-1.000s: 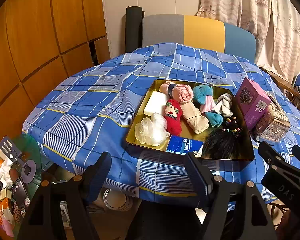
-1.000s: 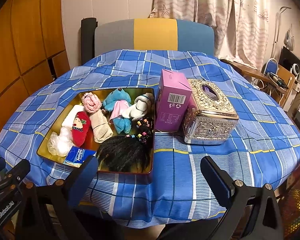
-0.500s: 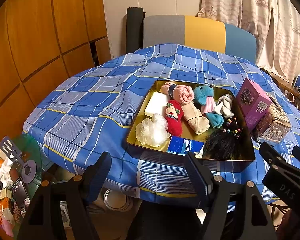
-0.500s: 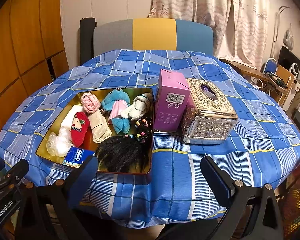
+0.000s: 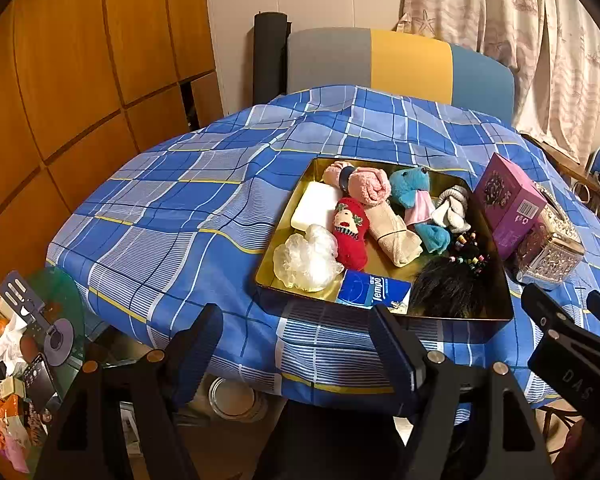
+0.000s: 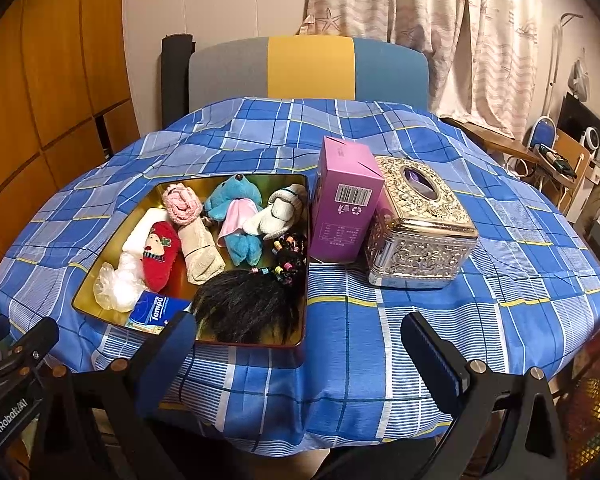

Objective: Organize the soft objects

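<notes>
A gold metal tray (image 5: 492, 308) (image 6: 96, 276) lies on the blue checked table. It holds a blue plush toy (image 5: 412, 190) (image 6: 230, 196), a red Santa sock (image 5: 350, 232) (image 6: 160, 256), a pink rolled towel (image 5: 370, 186) (image 6: 182, 204), a beige roll (image 5: 394, 232), a white sponge (image 5: 314, 210), a clear plastic bag (image 5: 306, 260), a Tempo tissue pack (image 5: 374, 292) (image 6: 154, 312) and a black wig (image 5: 448, 290) (image 6: 248, 304). My left gripper (image 5: 296, 356) is open and empty, below the table's near edge. My right gripper (image 6: 300, 364) is open and empty, near the front edge.
A purple box (image 6: 346, 208) (image 5: 508, 204) and an ornate silver tissue box (image 6: 418, 228) (image 5: 550, 256) stand right of the tray. A grey, yellow and blue chair (image 6: 308, 68) is behind the table. A cluttered glass side table (image 5: 32, 344) stands low on the left.
Both grippers have drifted slightly; the view has barely shifted. Nothing on the table has moved and both grippers stay open.
</notes>
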A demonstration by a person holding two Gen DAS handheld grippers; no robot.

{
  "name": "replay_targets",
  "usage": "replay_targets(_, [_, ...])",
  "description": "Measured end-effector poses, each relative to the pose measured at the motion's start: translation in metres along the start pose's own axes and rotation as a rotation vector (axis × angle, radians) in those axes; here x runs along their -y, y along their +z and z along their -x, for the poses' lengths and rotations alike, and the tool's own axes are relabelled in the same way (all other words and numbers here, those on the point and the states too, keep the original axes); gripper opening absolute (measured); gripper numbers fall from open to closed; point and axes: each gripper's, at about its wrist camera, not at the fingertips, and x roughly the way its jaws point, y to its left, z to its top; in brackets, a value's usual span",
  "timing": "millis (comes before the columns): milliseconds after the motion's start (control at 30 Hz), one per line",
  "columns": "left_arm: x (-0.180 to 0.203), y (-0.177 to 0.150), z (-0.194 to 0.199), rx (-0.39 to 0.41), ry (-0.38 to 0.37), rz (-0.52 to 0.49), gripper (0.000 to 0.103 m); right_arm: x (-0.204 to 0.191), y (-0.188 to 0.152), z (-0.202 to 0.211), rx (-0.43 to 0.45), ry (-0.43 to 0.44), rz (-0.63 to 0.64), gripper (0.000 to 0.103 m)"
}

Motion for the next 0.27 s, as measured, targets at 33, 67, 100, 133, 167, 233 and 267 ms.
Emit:
replay_targets(33, [0.0001,0.0,-0.0002,0.003,0.0,-0.001,0.074,0.0007,-0.0001,-0.0002,0.0,-0.002,-0.003,0.103])
replay_targets(67, [0.0004,-0.0002,-0.0001,0.007,0.002,-0.003,0.072,0.0012,0.0001,-0.0005,-0.001,-0.001,-0.005,0.103])
replay_targets(100, [0.0008,-0.0004,0.0,0.009,0.006,-0.006,0.071,0.0018,0.0004,-0.001,-0.003,0.001,-0.007,0.103])
replay_targets(133, [0.001,-0.0007,0.0,0.009,0.007,-0.009,0.071,0.0022,0.0004,-0.0016,-0.006,0.0,-0.008,0.103])
replay_targets(167, [0.0011,-0.0008,-0.0003,0.009,0.008,-0.01,0.071,0.0023,0.0003,-0.0018,-0.007,-0.001,-0.01,0.103])
replay_targets(233, [0.0008,-0.0007,-0.0011,0.002,0.005,-0.01,0.071,0.0029,0.0001,-0.0029,-0.012,0.003,-0.012,0.103])
replay_targets(267, [0.0005,-0.0008,-0.0019,-0.001,0.003,-0.008,0.071,0.003,0.0,-0.0032,-0.013,0.002,-0.012,0.103])
